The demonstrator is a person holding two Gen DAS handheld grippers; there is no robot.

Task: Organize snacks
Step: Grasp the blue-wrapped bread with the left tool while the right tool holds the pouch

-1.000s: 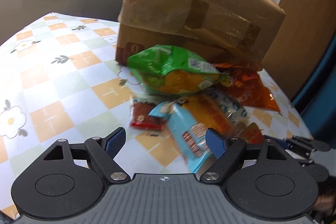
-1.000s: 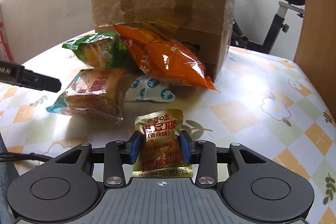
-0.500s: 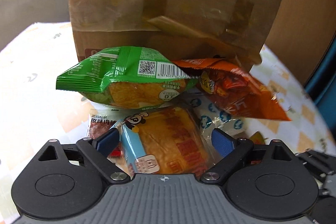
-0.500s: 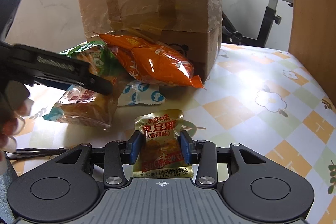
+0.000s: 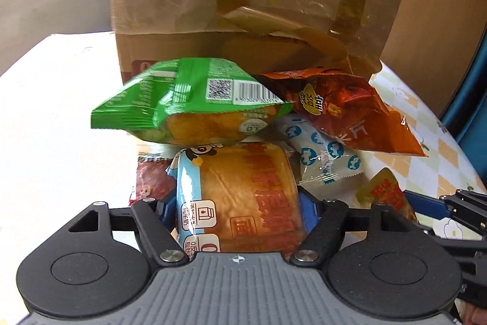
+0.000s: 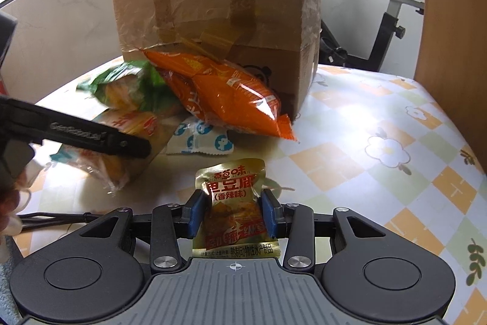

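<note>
A pile of snacks lies in front of a taped cardboard box (image 5: 243,5). My left gripper (image 5: 237,209) is closing around an orange bread pack with a light blue edge (image 5: 243,197), and its blue pads touch the wrapper's sides. Over the bread rests a green pack (image 5: 188,102). An orange chip bag (image 5: 350,111) and a white-and-blue packet (image 5: 328,154) lie to the right, a dark red packet (image 5: 152,181) to the left. My right gripper (image 6: 232,212) is shut on a gold tofu pouch (image 6: 232,191) and holds it just above the table.
The checkered flower tablecloth (image 6: 380,172) has bare room on the right. A wooden panel (image 6: 456,20) stands at the right edge, with an exercise bike (image 6: 395,8) behind the table. A black arm of the left gripper (image 6: 91,136) crosses the right wrist view, with a hand (image 6: 9,203) behind it.
My left gripper moved in toward the pile, took the bread pack between its jaws, and the jaws narrowed onto it. The right gripper kept still with the gold pouch.
</note>
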